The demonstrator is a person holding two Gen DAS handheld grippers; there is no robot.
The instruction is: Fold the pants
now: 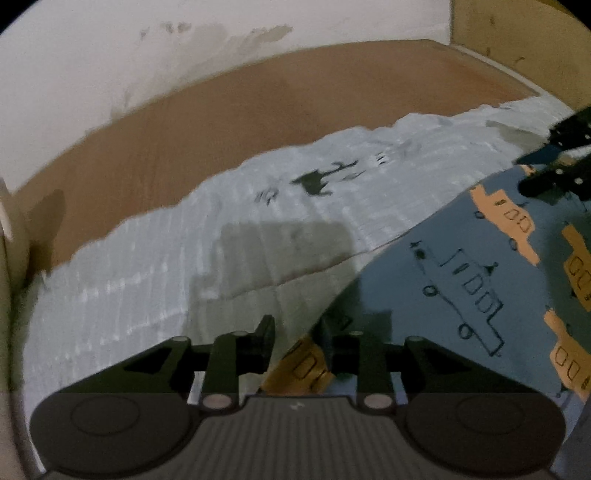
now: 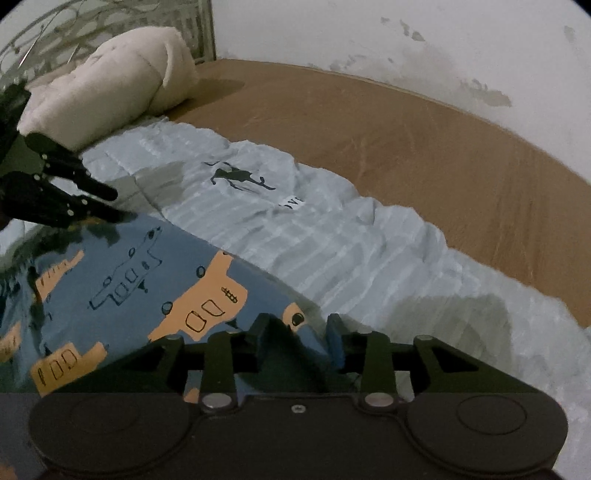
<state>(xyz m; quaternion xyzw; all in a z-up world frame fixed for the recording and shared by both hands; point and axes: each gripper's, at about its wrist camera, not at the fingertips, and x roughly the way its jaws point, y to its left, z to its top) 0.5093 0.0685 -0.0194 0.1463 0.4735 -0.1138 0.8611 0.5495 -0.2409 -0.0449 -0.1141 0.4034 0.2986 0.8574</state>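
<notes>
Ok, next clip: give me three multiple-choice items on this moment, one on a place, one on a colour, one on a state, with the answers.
1. Where does the plush toy lie?
A. On the brown bed surface, beyond the pale striped garment
B. On top of the pants
C. Between the right gripper's fingers

2. What colour is the ground of the pants?
A. Red
B. Blue, with orange vehicle shapes
C. Plain white

3. What is the left gripper doing?
A. Hanging open in the air, far from any cloth
B. Closed on the plush toy
C. Closed on an edge of the pants

Answers: 1 A, the right wrist view shows the toy at the far end by the metal headboard. 2 B, both views show blue cloth with orange prints. 3 C, printed cloth sits between its fingers; the right gripper grips the pants likewise.
</notes>
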